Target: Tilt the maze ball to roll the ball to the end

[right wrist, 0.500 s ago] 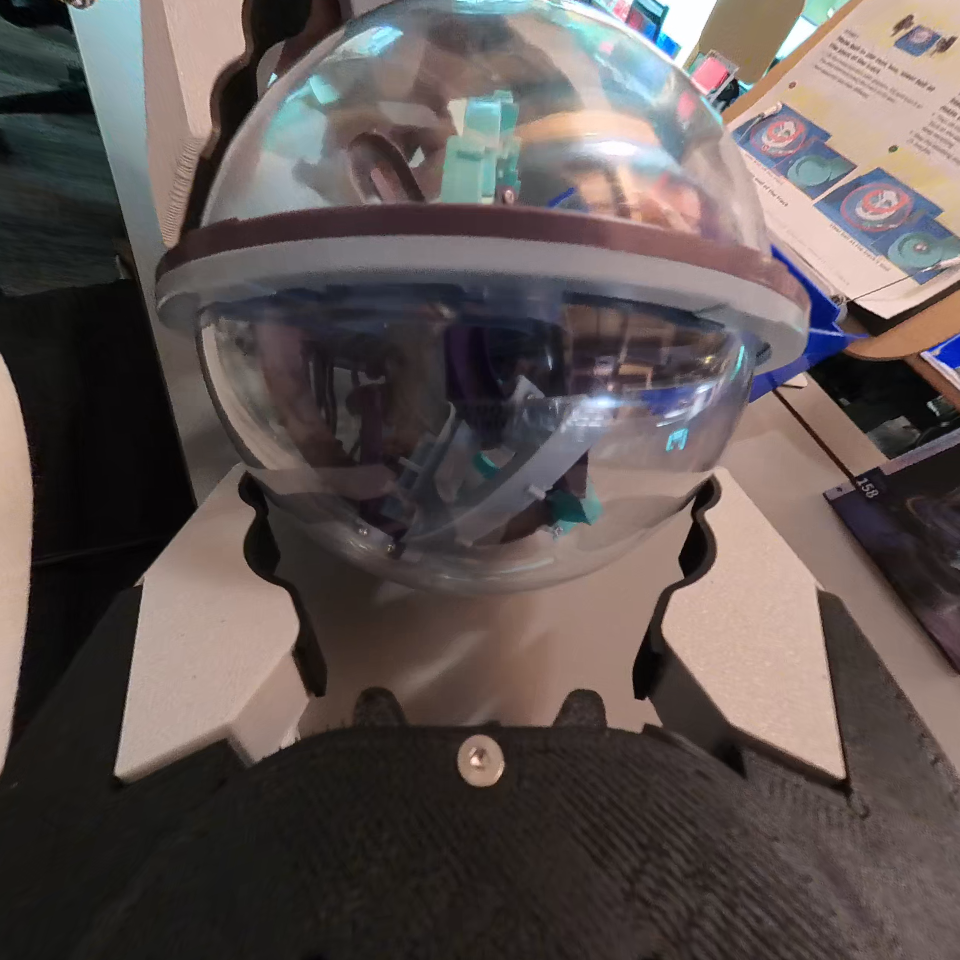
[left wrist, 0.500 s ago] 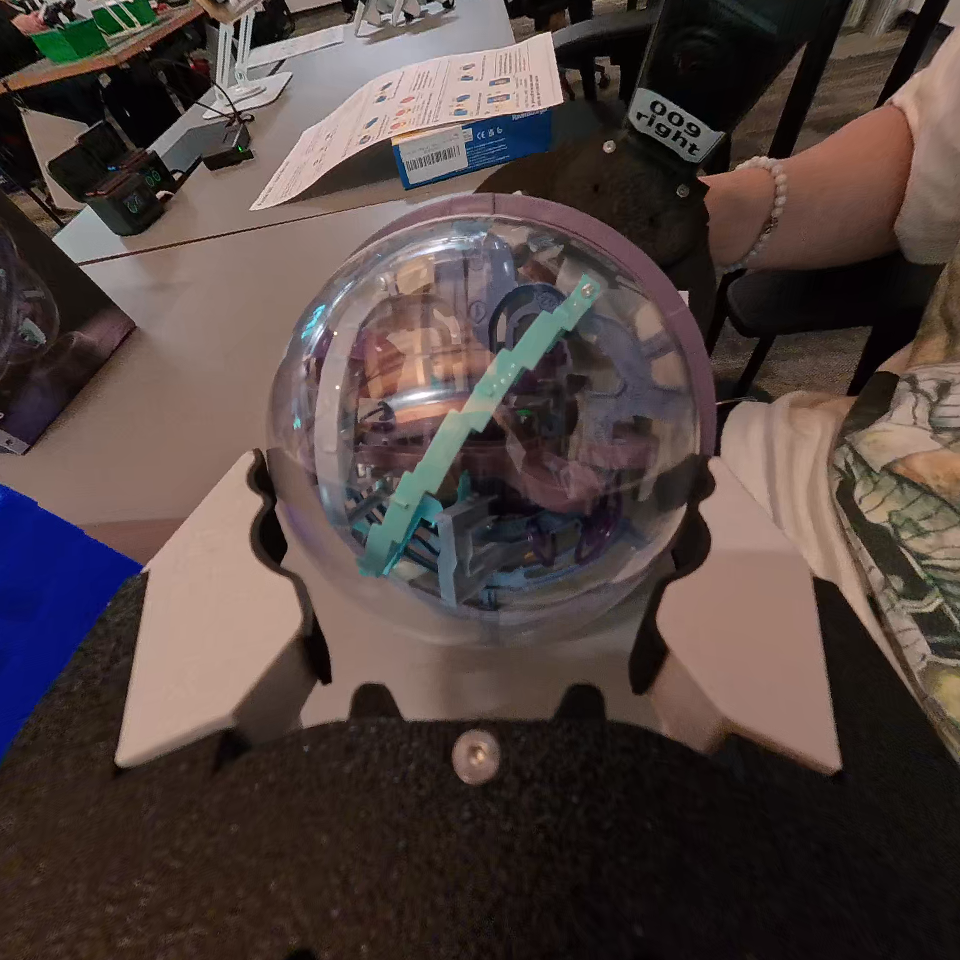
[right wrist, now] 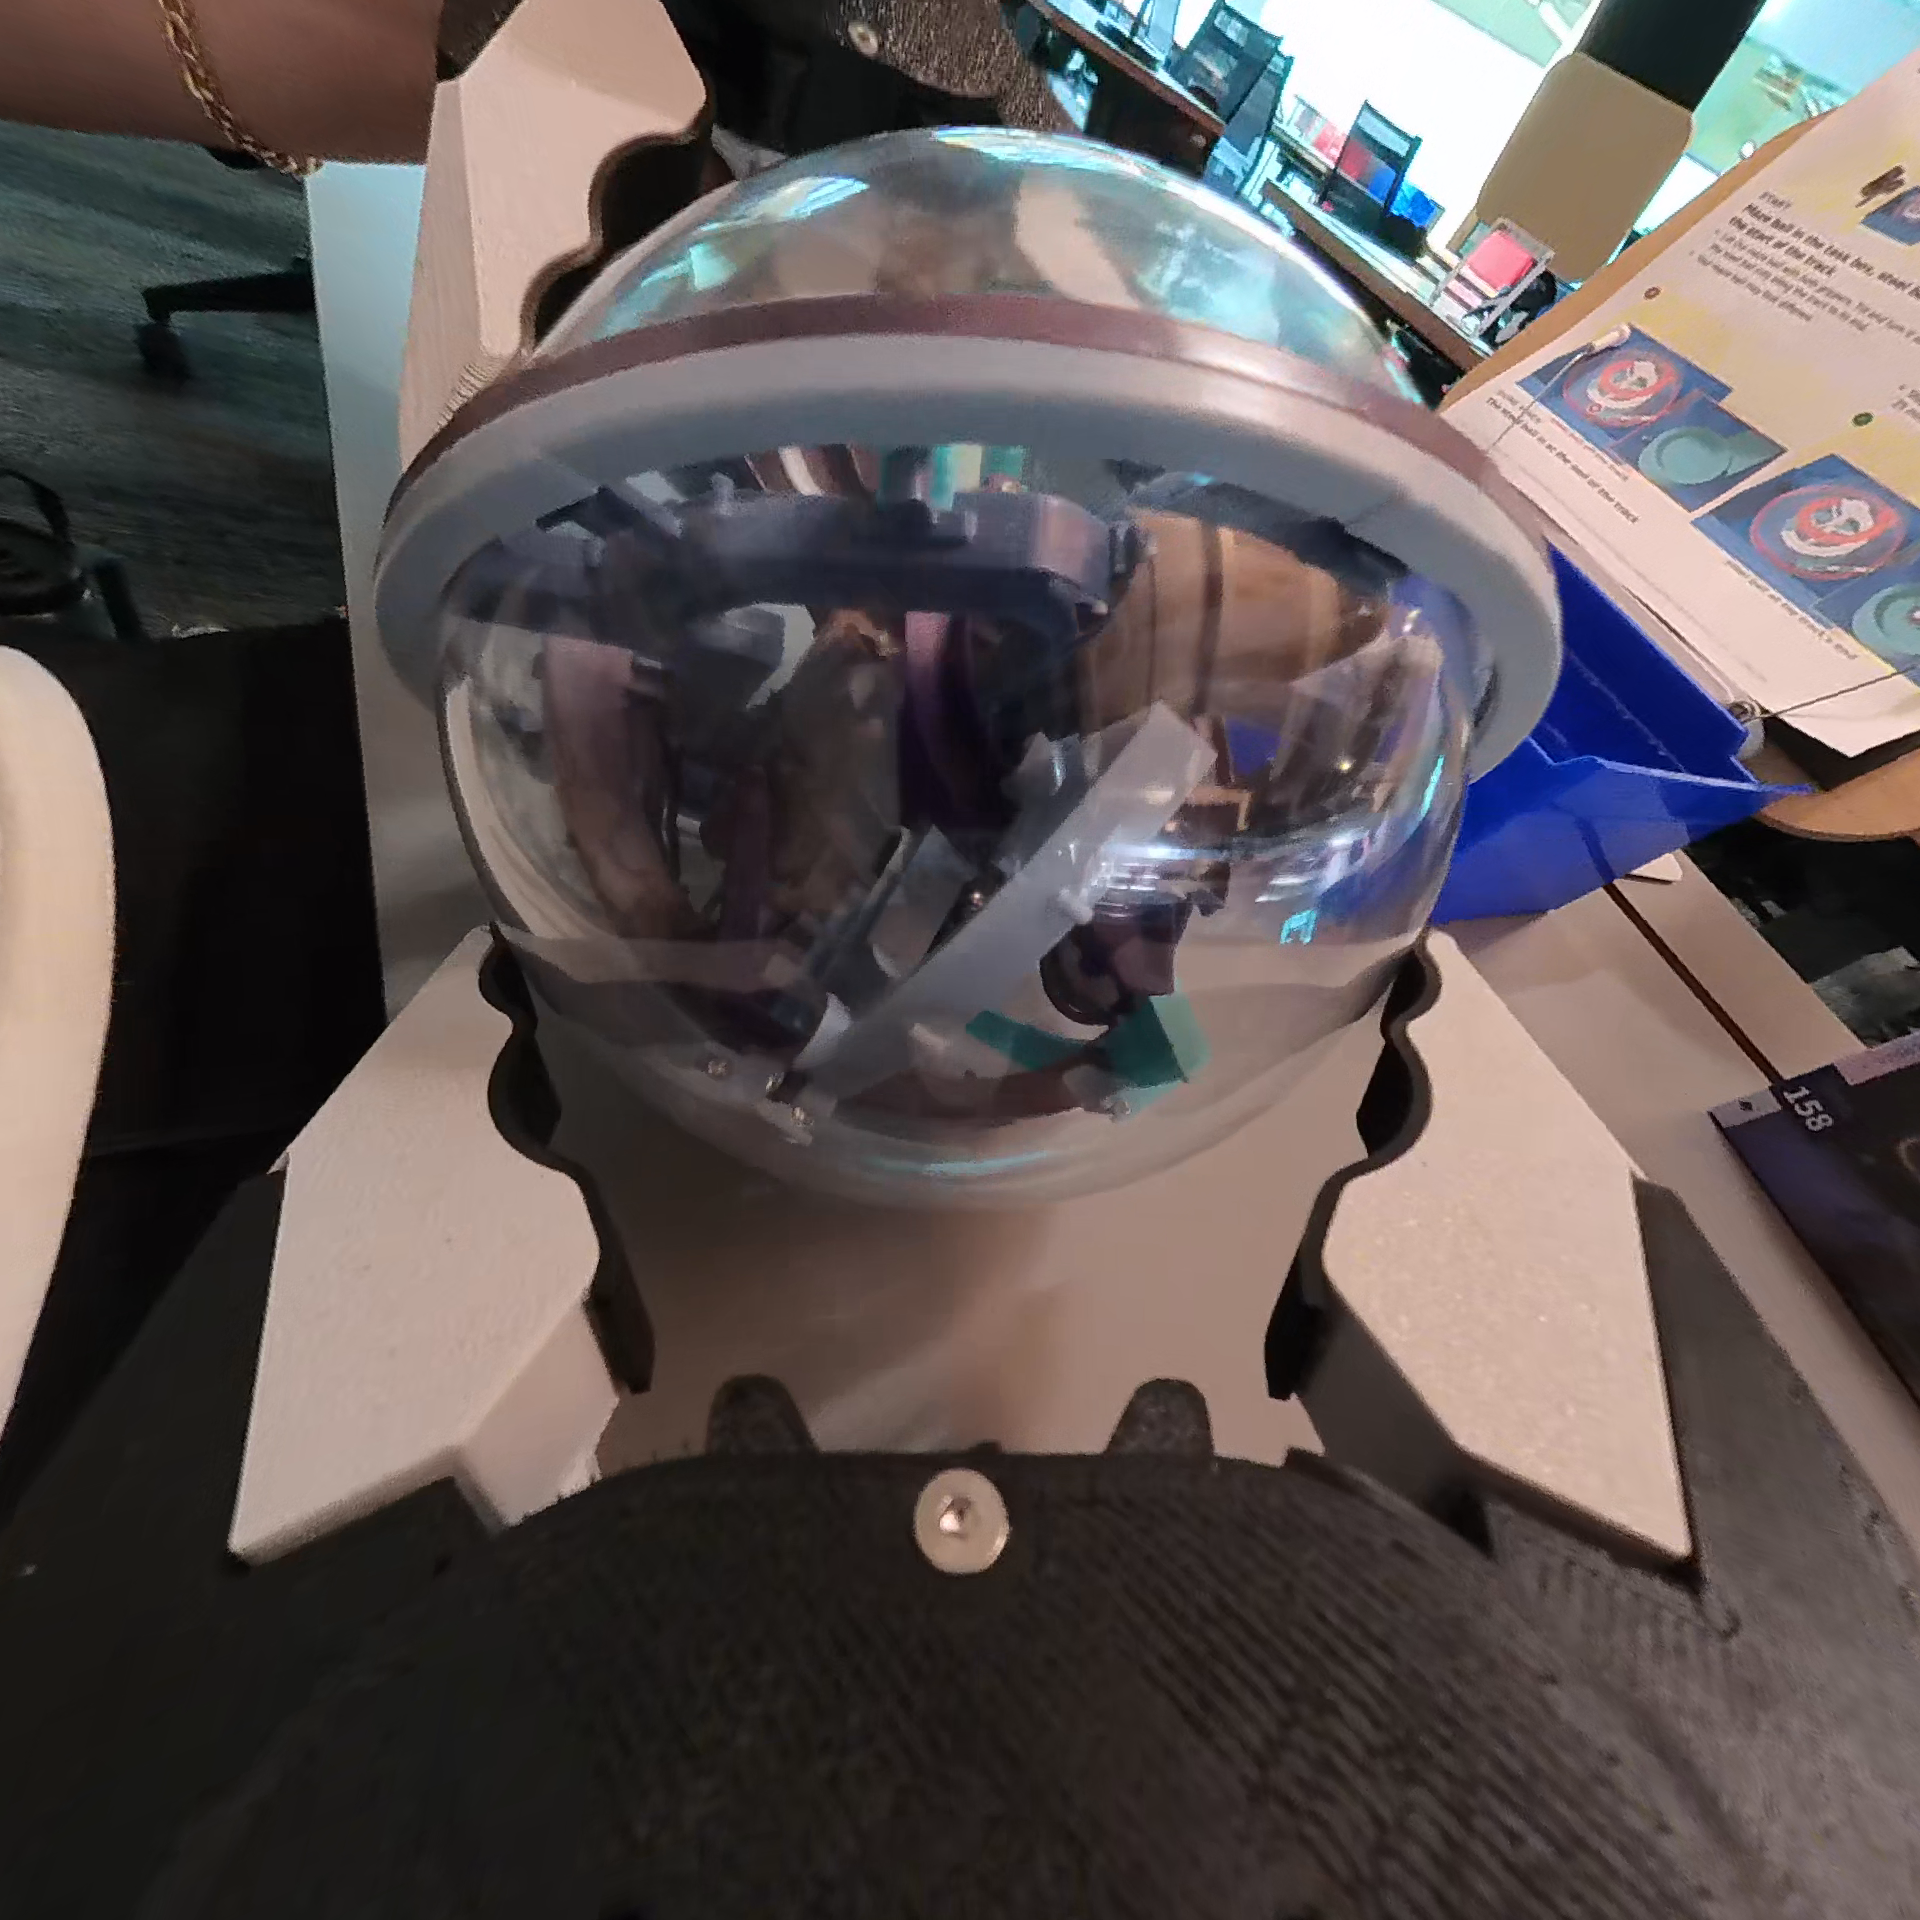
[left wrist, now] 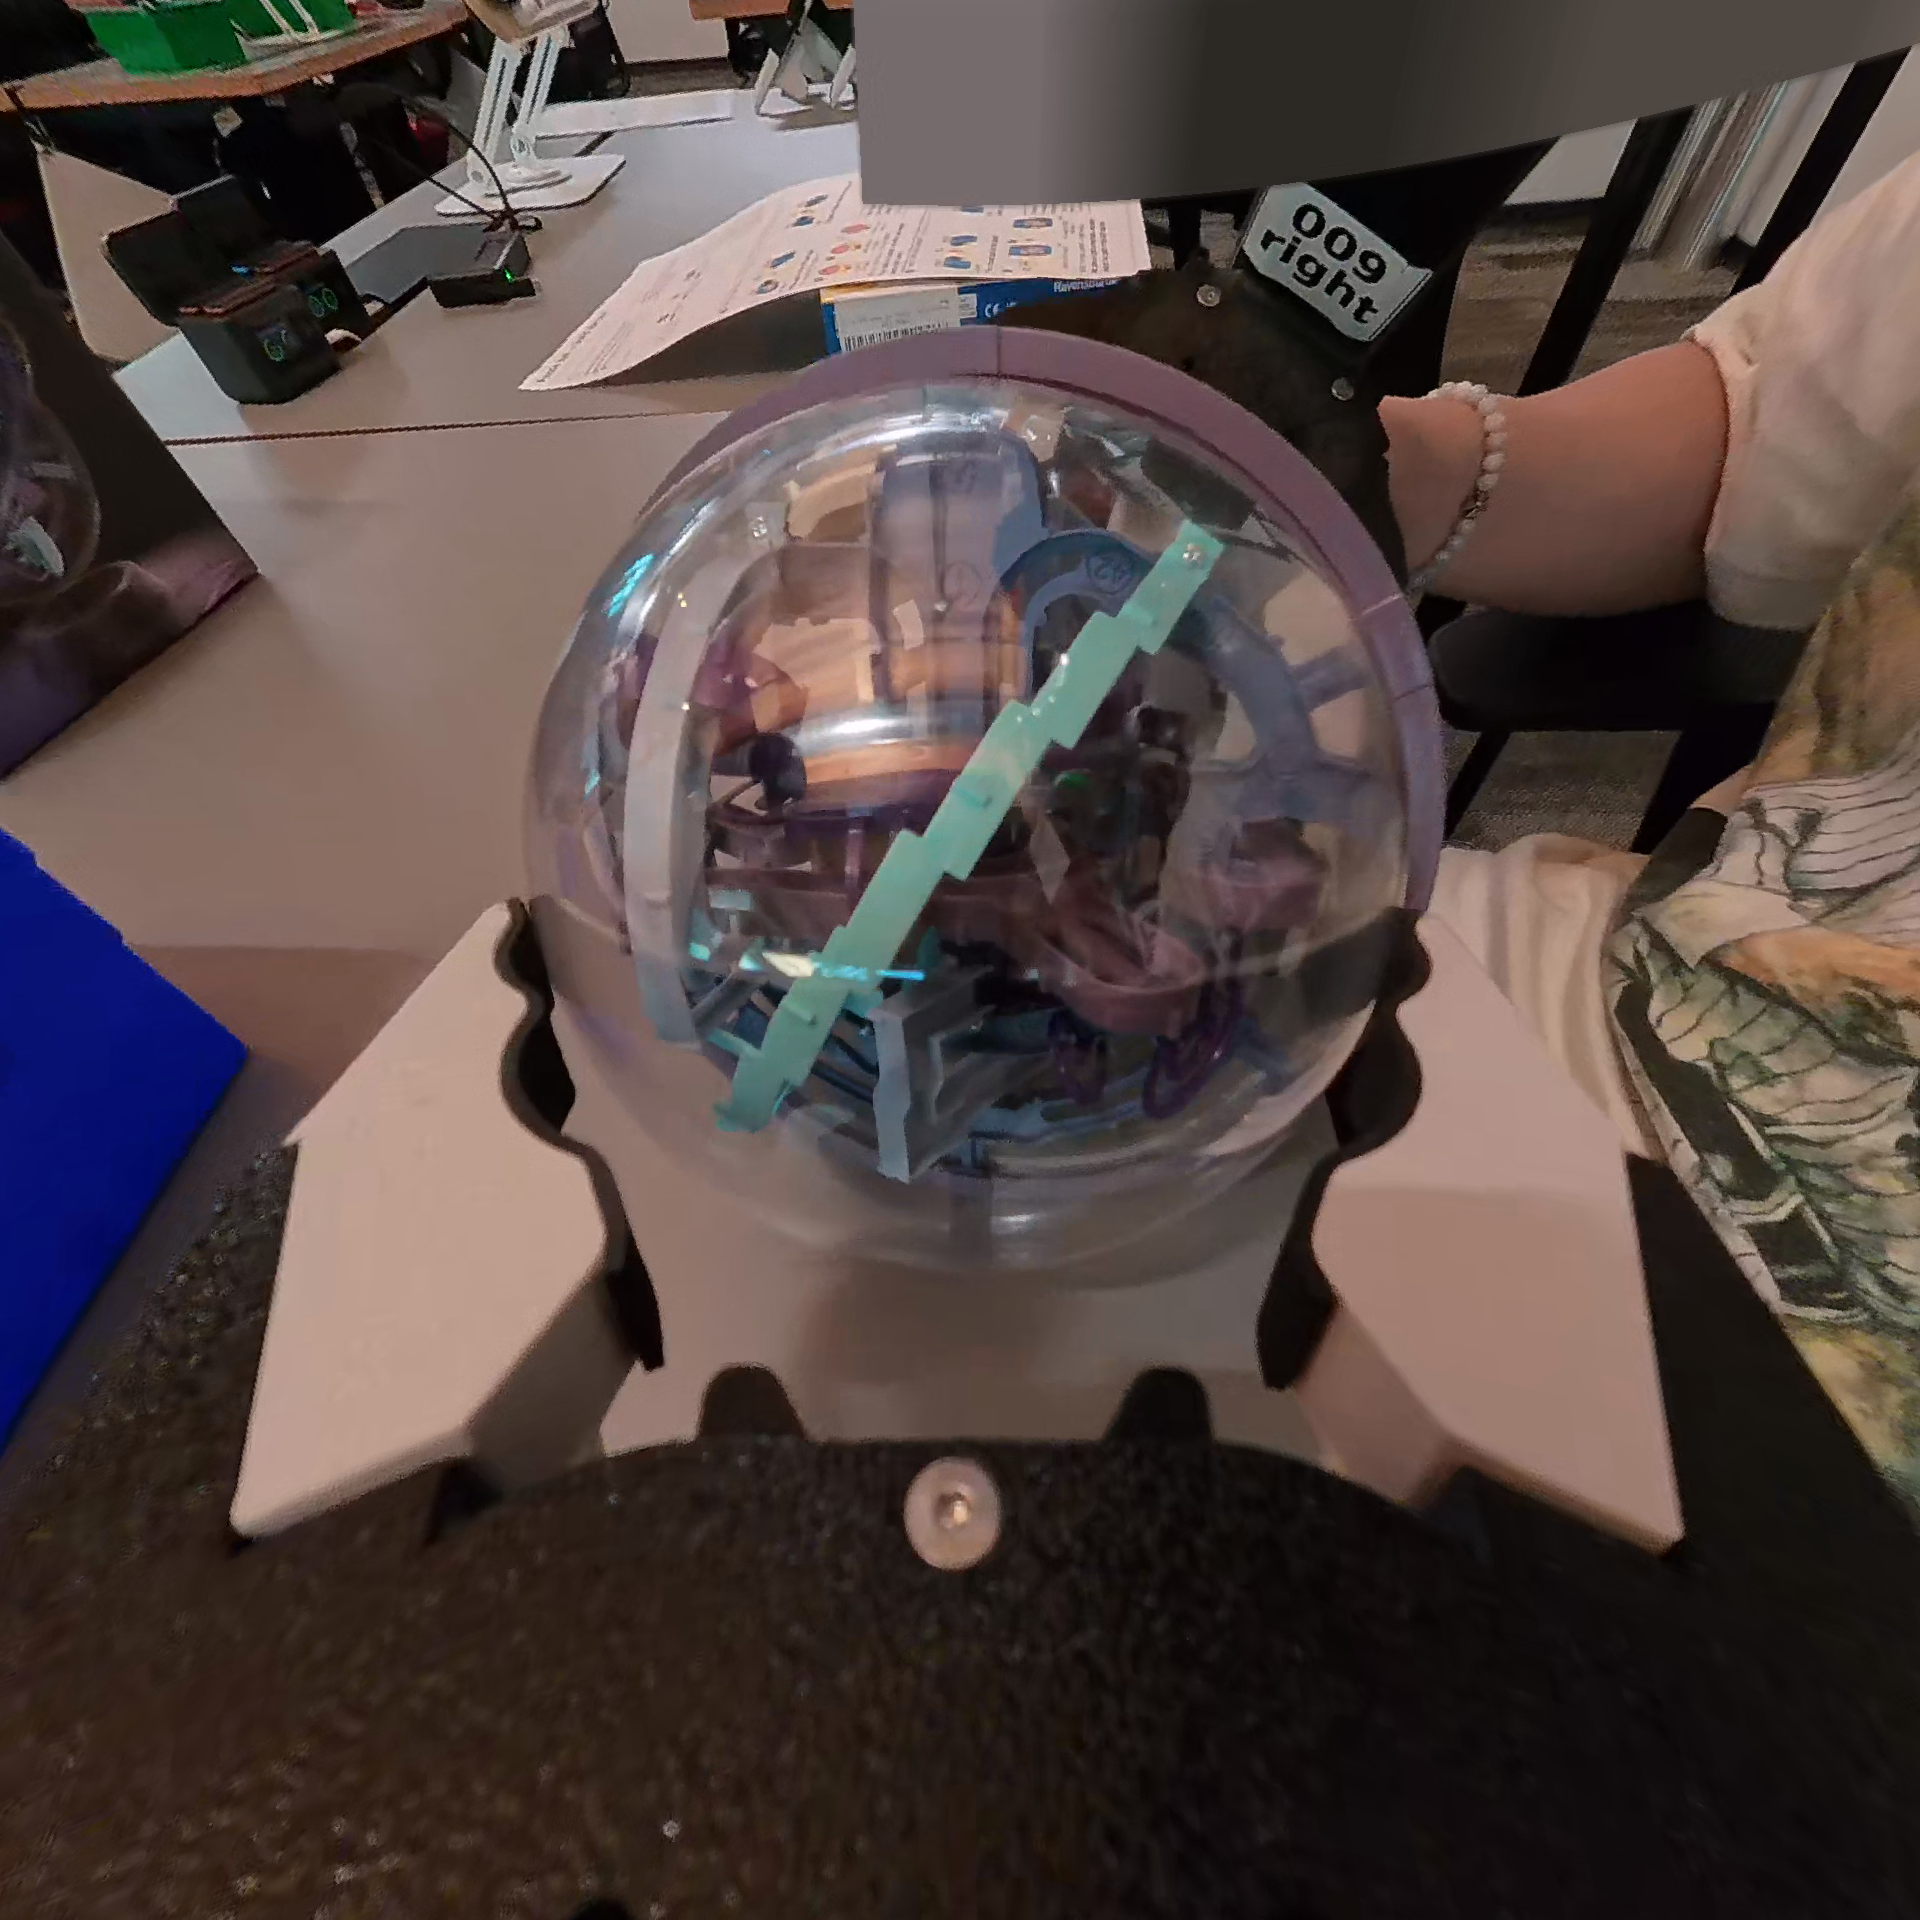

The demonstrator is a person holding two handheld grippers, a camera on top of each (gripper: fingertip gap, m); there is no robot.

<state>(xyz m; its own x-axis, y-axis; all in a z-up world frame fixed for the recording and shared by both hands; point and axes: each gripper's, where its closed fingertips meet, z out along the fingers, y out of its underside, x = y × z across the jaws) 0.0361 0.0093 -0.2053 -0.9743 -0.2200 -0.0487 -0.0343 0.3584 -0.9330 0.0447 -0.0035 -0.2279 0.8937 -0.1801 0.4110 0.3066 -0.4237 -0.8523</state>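
The maze ball [left wrist: 977, 810] is a clear sphere with a purple-grey ring around its middle and a teal zigzag track [left wrist: 966, 821] among purple and grey tracks inside. My left gripper [left wrist: 956, 1049] is shut on its lower half, with a white finger on each side, and holds it above the table. My right gripper [right wrist: 945, 1049] is shut on the same ball [right wrist: 935, 748] from the opposite side. It shows behind the ball in the left wrist view [left wrist: 1278, 343]. The ring [right wrist: 582, 436] tilts toward the right wrist camera. I cannot pick out the small rolling ball.
An instruction sheet [left wrist: 862, 260] lies over a blue box [left wrist: 935, 307] on the grey table [left wrist: 364, 623]. A blue bin [right wrist: 1590, 790] is beside the ball, and a dark box [right wrist: 1829, 1195] lies nearby. The person's arm [left wrist: 1558, 488] and torso are on the right.
In the right wrist view the ball has tipped, so its ring now tilts toward the camera and the inner tracks have shifted. Both grippers still hold it.
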